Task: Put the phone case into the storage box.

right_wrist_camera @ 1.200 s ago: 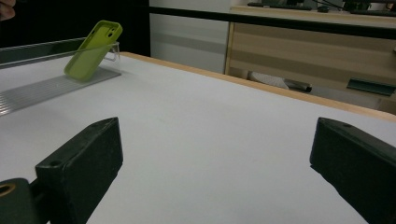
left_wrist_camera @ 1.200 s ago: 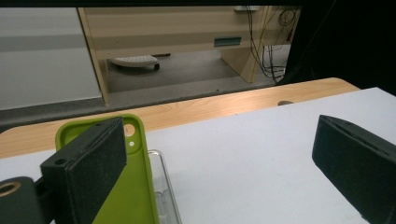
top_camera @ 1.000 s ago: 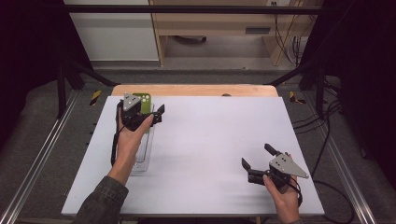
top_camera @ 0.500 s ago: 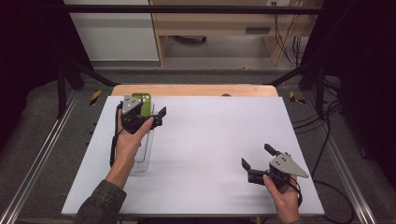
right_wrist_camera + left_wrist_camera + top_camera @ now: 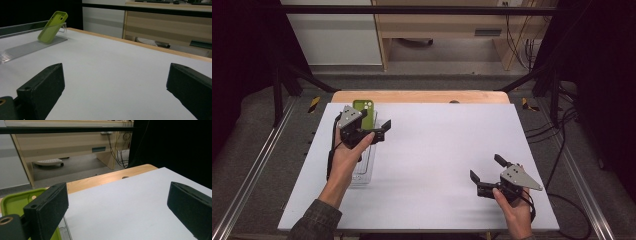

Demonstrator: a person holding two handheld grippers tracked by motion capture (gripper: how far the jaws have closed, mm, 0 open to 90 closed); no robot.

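The green phone case [image 5: 364,113] leans tilted against the far end of a clear ribbed tray [image 5: 364,170], which lies along the left side of the desk [image 5: 437,150], near its far left corner. The left tool [image 5: 377,126] hangs over that tray just beside the case, its jaws wide apart and holding nothing; in the left gripper view the case [image 5: 15,203] sits behind the left jaw. The right tool [image 5: 486,169] is near the desk's near right corner, well apart from the case, jaws also spread and empty.
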